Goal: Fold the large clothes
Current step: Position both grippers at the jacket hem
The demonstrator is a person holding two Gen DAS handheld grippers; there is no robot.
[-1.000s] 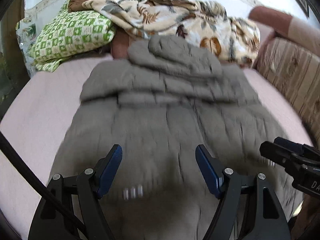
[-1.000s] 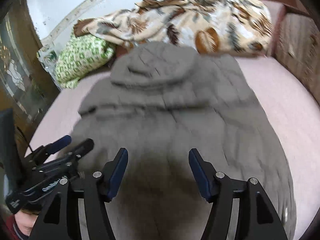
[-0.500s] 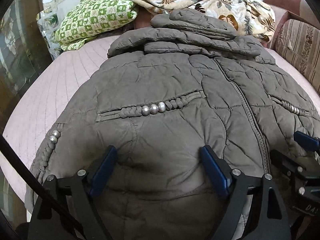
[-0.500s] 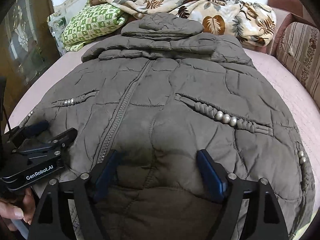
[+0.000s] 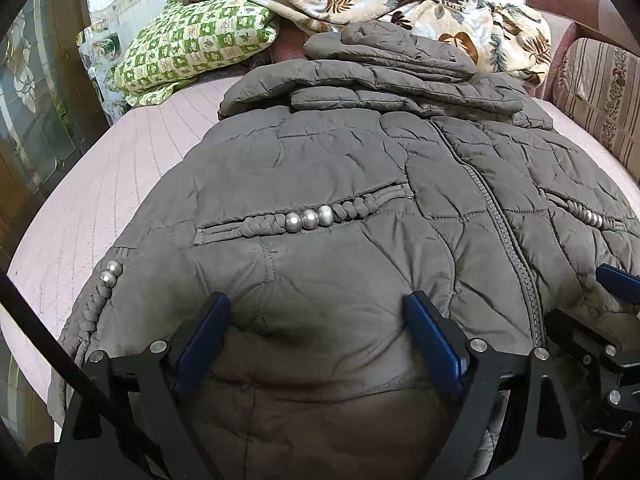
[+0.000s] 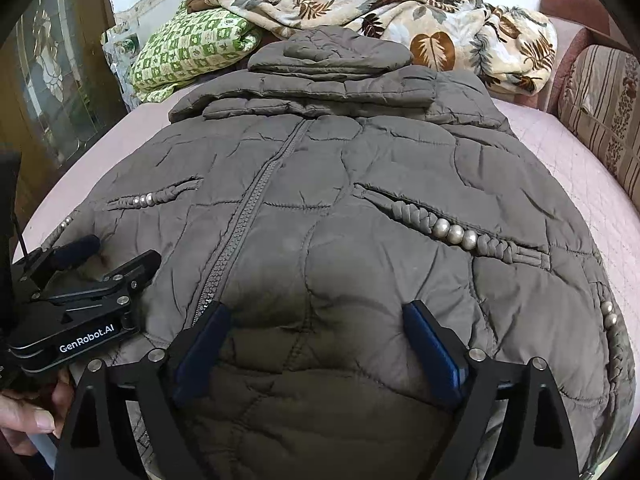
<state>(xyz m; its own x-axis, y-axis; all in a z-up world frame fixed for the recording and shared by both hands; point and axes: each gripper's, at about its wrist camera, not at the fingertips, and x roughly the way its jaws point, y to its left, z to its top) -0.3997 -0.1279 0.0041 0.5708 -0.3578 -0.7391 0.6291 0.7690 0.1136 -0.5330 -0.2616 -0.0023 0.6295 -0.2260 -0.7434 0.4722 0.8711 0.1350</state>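
The grey quilted jacket (image 5: 360,184) lies spread front-up on the pink bedspread (image 5: 120,168), zipper (image 6: 240,220) closed, hood folded flat at the end of the jacket nearest the green checked pillow (image 5: 192,48) and the leaf-print blanket (image 5: 400,4). A second ago both views were blurred and the jacket sat lower and rumpled in frame; now it is sharp, settled and smoothed out, with both grippers down at its hem. The left gripper (image 5: 316,320) sits on the side of the zipper with the near beaded pocket (image 5: 308,218), and the right gripper (image 6: 316,324) on the other side of the zipper, by the second beaded pocket (image 6: 452,234). Over that second the right gripper's jaws have been spreading, the left's by now all but stopped — both now stand wide apart, fabric bulging between the 2 pads but not pinched, so the hem looks let go. My reading: the laying-out step is finished and folding proper has not begun — no panel of the body is turned over yet. The next move likely calls for a fresh grip at 1 side edge or the hem.
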